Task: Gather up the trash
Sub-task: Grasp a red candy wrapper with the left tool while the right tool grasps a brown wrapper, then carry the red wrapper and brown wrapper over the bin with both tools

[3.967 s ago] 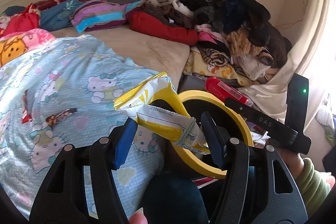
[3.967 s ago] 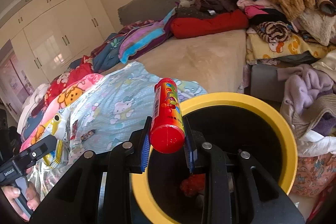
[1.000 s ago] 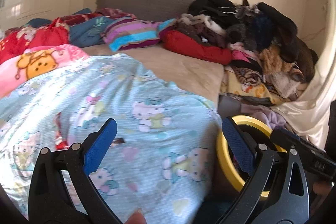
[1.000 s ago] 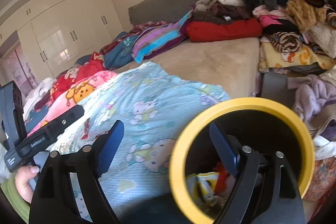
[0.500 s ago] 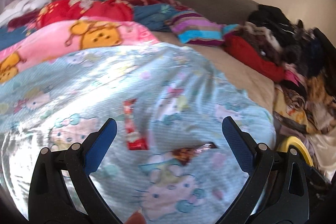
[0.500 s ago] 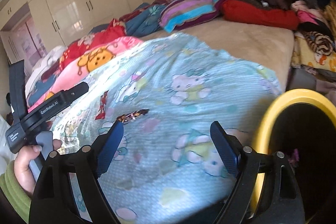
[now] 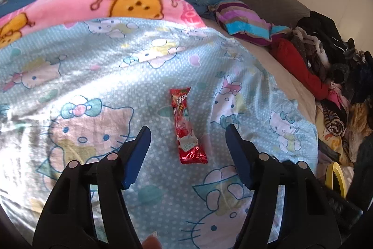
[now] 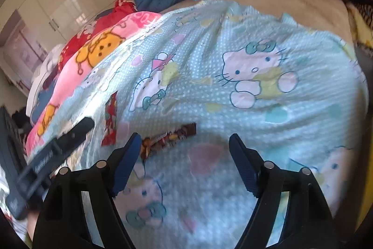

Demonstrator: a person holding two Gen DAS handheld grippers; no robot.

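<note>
While both grippers stand empty:
left gripper [image 7: 188, 137]: jaws just narrowing, astride red wrapper [image 7: 186, 126]; centre, pinch.
right gripper [image 8: 185, 147]: narrowing; brown wrapper [image 8: 169, 138] beside red wrapper; shift leftward.

Red snack wrapper [image 7: 186, 127]: long, shiny, lying flat lengthwise on the light-blue cartoon-cat blanket [image 7: 93, 67]. Dark brown wrapper [image 8: 167, 138]: narrow, crinkled, lying slantwise on the same blanket, just beside the red one, not touching.
</note>
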